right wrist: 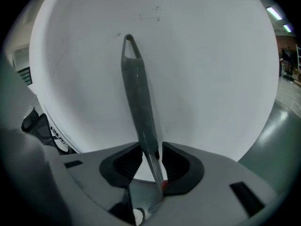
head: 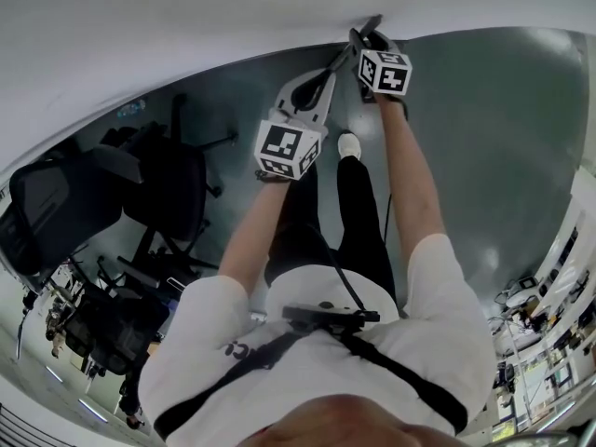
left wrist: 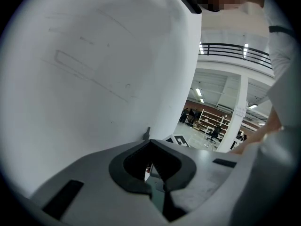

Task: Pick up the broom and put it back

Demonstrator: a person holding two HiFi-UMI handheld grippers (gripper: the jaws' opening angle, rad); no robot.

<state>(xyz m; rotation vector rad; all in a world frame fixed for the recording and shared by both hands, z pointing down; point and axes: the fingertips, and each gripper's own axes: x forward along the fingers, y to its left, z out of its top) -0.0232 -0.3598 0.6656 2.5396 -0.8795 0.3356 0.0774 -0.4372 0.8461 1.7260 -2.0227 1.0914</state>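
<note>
The broom's grey handle leans upright against the white wall, a hanging loop at its top end. My right gripper stands open around the handle's lower part, and the pads do not look pressed on it. In the head view the handle's tip shows at the wall, just beyond the right gripper. The broom's head is hidden. My left gripper hovers just left of the right one. In its own view the left gripper has its pads together with nothing between them, facing the wall.
Black office chairs stand on the grey-green floor to the left. The person's white shoe is below the grippers. Shelves and clutter line the right edge. The wall runs across the top.
</note>
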